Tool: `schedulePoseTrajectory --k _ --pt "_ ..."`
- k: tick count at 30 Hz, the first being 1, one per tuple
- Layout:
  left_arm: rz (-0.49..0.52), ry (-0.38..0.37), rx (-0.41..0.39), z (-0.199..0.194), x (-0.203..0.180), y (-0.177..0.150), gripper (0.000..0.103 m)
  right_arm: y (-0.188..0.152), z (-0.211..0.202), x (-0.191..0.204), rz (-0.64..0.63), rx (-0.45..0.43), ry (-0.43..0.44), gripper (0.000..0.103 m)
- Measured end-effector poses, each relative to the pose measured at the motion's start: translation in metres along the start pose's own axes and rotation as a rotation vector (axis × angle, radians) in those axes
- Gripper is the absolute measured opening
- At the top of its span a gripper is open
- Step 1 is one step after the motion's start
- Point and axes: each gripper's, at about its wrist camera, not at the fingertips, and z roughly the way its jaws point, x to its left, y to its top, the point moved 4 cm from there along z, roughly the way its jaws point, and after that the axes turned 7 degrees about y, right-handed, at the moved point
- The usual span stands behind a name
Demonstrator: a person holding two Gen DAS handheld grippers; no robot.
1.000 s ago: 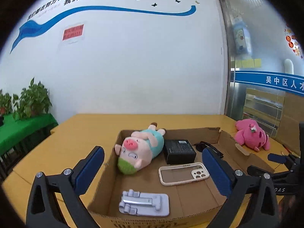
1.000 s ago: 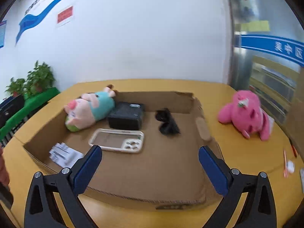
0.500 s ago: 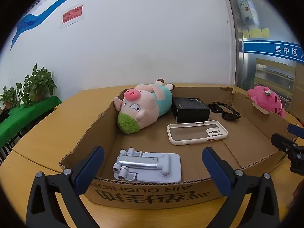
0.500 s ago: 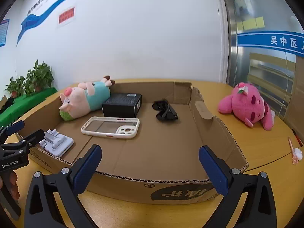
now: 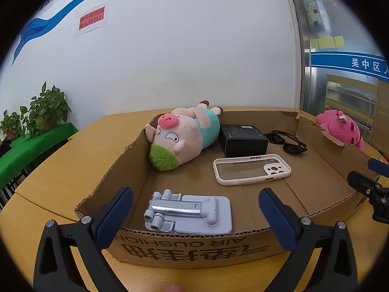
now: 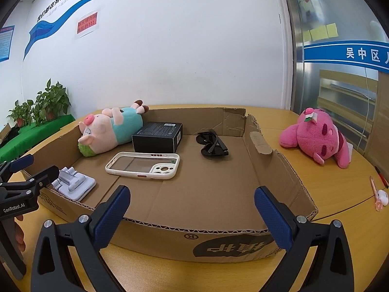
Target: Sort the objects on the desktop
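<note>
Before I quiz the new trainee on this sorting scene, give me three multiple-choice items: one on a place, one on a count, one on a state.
1. Where is the pink plush?
A. In the cardboard box
B. On the table, outside the box
C. On the black box

2. How many items lie in the cardboard box?
A. Three
B. Five
C. Seven

3. How is the left hand-held gripper?
A. Open, holding nothing
B. Shut on the phone case
C. Shut on the sunglasses

Answers: 1 B, it lies beyond the box's right wall. 2 B: pig plush, black box, sunglasses, phone case, phone stand. 3 A, its fingers stand wide apart.
</note>
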Motion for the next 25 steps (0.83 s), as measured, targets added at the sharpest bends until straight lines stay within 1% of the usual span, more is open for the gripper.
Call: schedulePoseTrajectory --k 25 --pt "0.000 0.005 0.003 0.0026 0.0025 -0.0001 0.103 0.0004 0.0003 -0.0006 0.000 0.001 0.001 0.103"
